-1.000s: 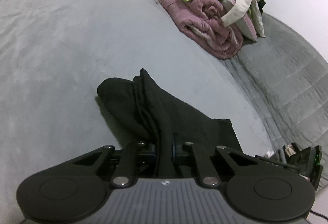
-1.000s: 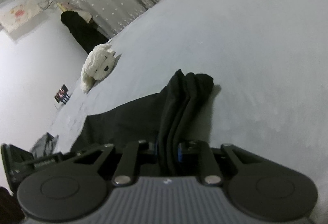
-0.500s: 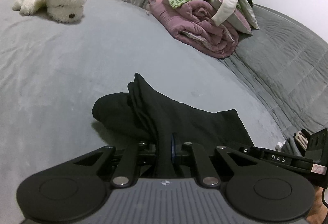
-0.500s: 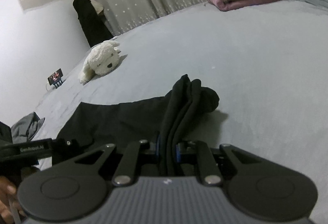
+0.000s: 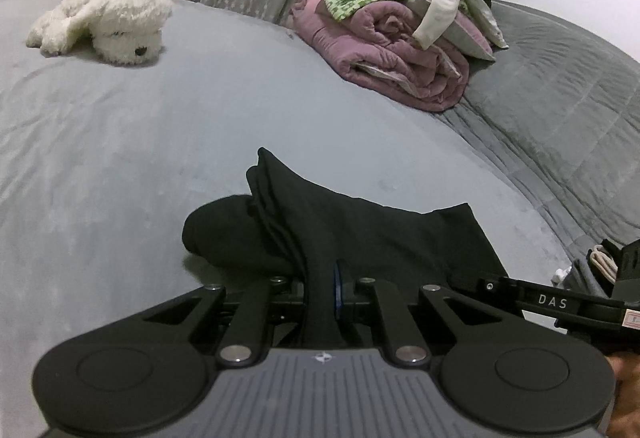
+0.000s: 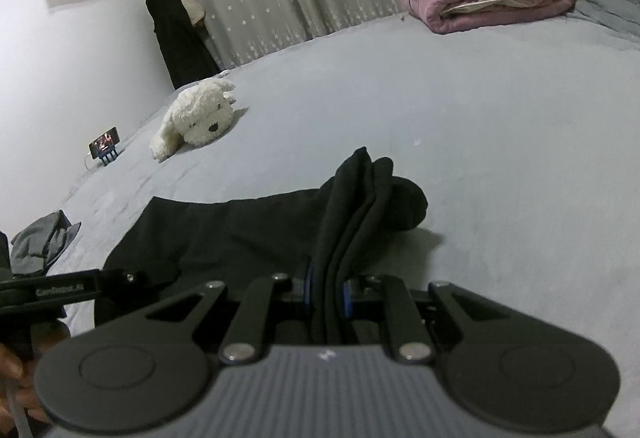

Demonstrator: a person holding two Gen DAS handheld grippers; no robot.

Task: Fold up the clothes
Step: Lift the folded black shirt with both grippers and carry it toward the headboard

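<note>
Left tongs (image 5: 320,302) and right tongs (image 6: 326,298) both clenched on bunched black garment (image 5: 360,234), lifted off grey bed (image 5: 120,141); plush dog (image 5: 108,21) far left.

— What's on the bed (image 5: 120,141)?
— A black garment (image 5: 360,230) near the front, a white plush dog (image 5: 108,21) far left, and a rolled mauve quilt (image 5: 392,53) beside a grey quilted blanket (image 5: 560,109).
</note>
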